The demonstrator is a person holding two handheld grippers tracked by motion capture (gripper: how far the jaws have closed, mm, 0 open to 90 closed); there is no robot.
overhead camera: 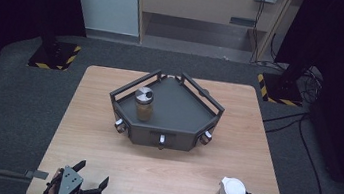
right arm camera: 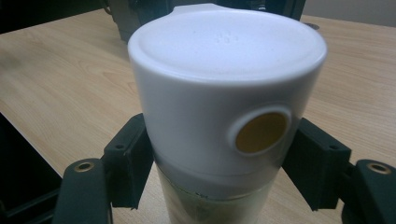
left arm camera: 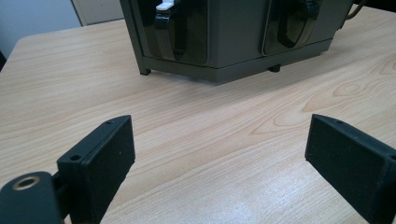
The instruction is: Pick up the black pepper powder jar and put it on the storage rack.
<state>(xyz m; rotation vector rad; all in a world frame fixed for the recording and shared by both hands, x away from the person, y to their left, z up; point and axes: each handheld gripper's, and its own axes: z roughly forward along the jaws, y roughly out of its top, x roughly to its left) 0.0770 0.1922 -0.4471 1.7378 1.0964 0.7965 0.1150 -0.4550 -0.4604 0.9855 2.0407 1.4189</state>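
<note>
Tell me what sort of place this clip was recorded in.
Probably a lab or studio recording station, not a kitchen: a wooden table on grey carpet, black curtains at both sides, hazard-striped stand bases, and a grey corner rack holding a spice jar.

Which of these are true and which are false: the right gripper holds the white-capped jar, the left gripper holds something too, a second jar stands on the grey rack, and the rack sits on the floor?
1. The right gripper is closed on the white-capped jar. True: its jaws press on both sides just below the cap.
2. The left gripper holds something too. False: its jaws stand apart over bare table.
3. A second jar stands on the grey rack. True: it is upright in the rack's left part.
4. The rack sits on the floor. False: it stands on the wooden table.
</note>
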